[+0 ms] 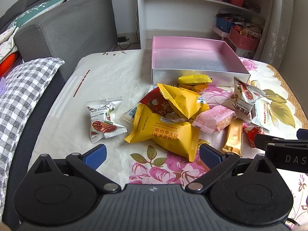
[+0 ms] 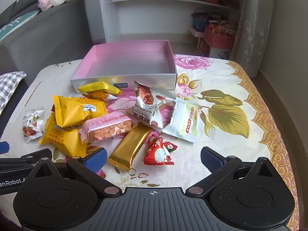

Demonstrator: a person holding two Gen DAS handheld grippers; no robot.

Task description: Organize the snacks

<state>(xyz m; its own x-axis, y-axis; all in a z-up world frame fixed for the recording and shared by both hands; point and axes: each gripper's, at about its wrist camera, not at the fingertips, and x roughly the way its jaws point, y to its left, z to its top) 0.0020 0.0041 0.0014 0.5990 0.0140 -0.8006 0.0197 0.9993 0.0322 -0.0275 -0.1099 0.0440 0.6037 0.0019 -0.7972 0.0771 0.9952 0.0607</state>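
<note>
Both tools are over the near edge of a table covered in a cream floral cloth (image 2: 221,80). The left gripper (image 1: 153,155) has its blue-padded jaws spread wide with nothing between them; its right finger lies just beside the near corner of a large yellow waffle-sandwich packet (image 1: 165,132). The right gripper (image 2: 153,156) is likewise wide and empty, with a red triangular sweet wrapper (image 2: 159,151) and a gold foil bar (image 2: 130,147) on the cloth between its fingers.

The snacks lie in a loose heap mid-table. A white pecan-kernel sachet (image 1: 105,118) sits apart toward the left edge.

A shallow pink-lined silver cardboard box (image 1: 192,57) stands at the far edge, holding nothing. A small yellow packet (image 1: 194,79) rests against its near wall.
</note>
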